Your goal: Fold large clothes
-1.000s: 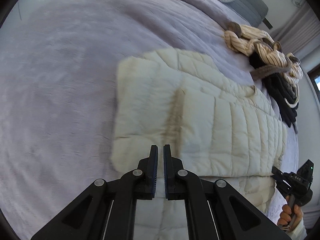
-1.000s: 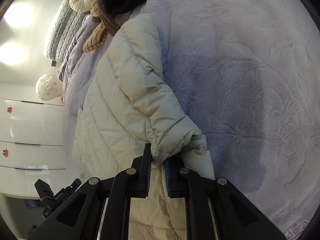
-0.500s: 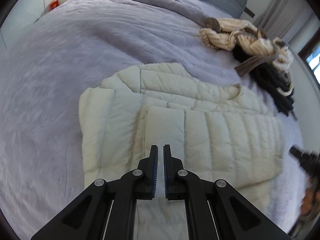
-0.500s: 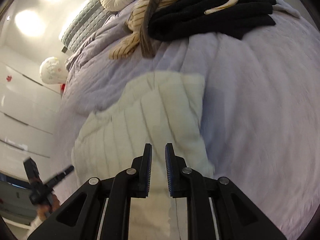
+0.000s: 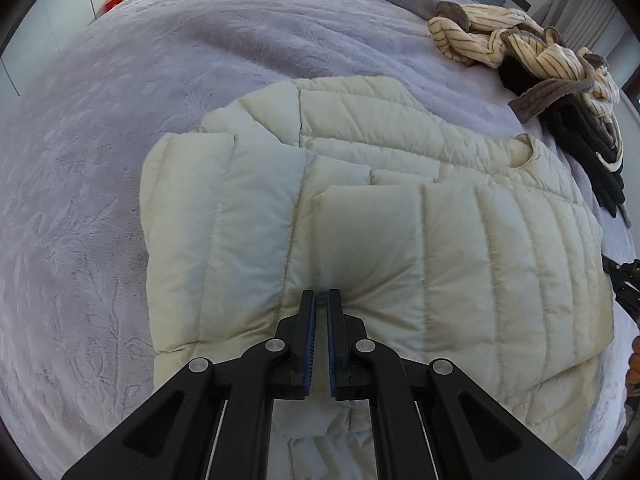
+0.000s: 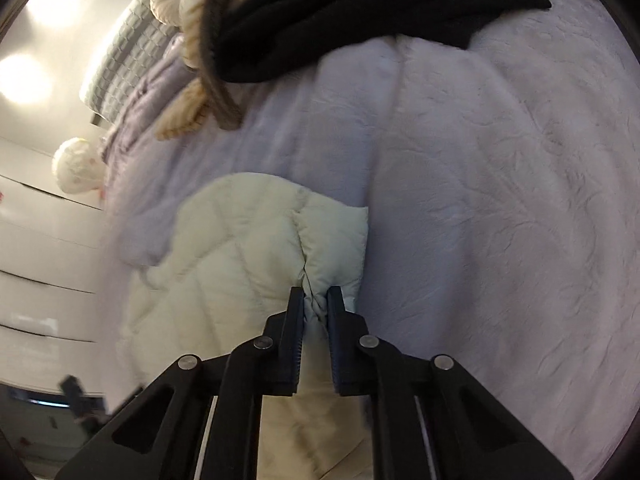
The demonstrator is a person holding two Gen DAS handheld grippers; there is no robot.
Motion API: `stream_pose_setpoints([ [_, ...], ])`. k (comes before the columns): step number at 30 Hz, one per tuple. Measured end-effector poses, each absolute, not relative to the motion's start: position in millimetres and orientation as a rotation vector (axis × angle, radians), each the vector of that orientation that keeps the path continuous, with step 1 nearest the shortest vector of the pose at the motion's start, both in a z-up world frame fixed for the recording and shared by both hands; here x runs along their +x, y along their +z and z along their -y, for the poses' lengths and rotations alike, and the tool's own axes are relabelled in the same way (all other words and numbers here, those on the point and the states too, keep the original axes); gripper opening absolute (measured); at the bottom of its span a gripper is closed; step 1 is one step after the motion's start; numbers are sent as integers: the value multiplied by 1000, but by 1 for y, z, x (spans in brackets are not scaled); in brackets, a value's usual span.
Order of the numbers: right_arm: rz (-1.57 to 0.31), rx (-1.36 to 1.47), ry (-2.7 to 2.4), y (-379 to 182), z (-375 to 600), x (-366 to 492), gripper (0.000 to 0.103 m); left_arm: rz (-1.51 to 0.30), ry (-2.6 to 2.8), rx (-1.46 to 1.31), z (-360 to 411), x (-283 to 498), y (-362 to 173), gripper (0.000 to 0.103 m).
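Jaws of the left gripper (image 5: 321, 298) are nearly shut and empty; those of the right gripper (image 6: 315, 296) appear pinched on the cream puffer jacket (image 5: 400, 220), spread on the lilac bedspread (image 5: 120, 100). Sleeves are folded in; halving remains, and the clothes pile (image 5: 560, 80) is untouched.

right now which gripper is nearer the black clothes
Right. The right gripper grips the jacket edge below the black clothes; the left gripper presses mid-jacket, farther off.
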State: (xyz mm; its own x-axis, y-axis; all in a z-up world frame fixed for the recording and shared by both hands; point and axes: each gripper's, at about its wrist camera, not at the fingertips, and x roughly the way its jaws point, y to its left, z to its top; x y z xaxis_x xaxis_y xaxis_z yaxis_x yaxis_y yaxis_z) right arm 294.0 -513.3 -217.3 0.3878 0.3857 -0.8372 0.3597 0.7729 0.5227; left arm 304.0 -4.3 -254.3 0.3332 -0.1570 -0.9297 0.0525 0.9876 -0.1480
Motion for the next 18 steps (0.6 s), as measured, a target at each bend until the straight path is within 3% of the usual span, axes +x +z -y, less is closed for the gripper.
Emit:
stream_pose_setpoints([
  [5,-1218,774,-7,-240,520,289,12,-1220,-135,-39,11,302,-261,6],
  [18,-1173,650,5,-188,506,266,14,-1156,-168,-78,-10,290,-213,6],
])
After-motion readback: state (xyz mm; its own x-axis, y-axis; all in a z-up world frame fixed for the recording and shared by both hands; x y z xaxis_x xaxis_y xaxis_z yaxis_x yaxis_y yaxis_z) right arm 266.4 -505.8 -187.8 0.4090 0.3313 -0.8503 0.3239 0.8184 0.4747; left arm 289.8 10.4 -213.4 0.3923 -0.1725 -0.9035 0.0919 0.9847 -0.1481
